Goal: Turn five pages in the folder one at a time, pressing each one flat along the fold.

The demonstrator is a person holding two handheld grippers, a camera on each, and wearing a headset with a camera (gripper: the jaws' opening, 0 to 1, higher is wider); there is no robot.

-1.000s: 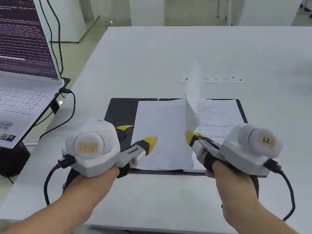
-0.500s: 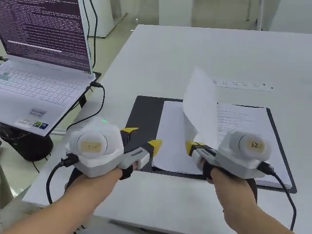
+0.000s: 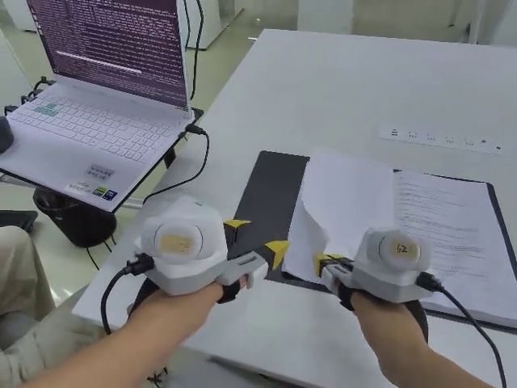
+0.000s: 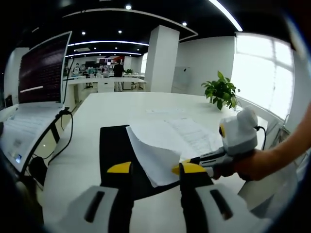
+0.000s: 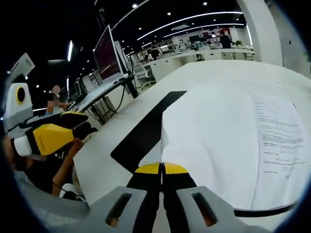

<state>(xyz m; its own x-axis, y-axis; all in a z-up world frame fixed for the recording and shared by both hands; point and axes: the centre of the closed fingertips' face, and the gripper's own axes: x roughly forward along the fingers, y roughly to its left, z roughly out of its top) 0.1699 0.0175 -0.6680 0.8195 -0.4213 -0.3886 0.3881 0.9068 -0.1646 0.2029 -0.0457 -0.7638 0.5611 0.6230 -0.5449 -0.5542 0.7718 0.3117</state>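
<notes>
The right gripper (image 3: 323, 261) is pinching a page (image 3: 347, 198) with jaws closed at the near edge of the folder (image 3: 271, 194); the left gripper (image 3: 257, 236) is hovering at its near-left corner, jaws apart, empty

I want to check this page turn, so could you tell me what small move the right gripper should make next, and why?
Probably carry the page leftward and lay it on the bare black cover of the folder. The right gripper has its jaws shut on the page's lower corner, the sheet is lifted and curved, and the left gripper hovers open beside it.
</notes>
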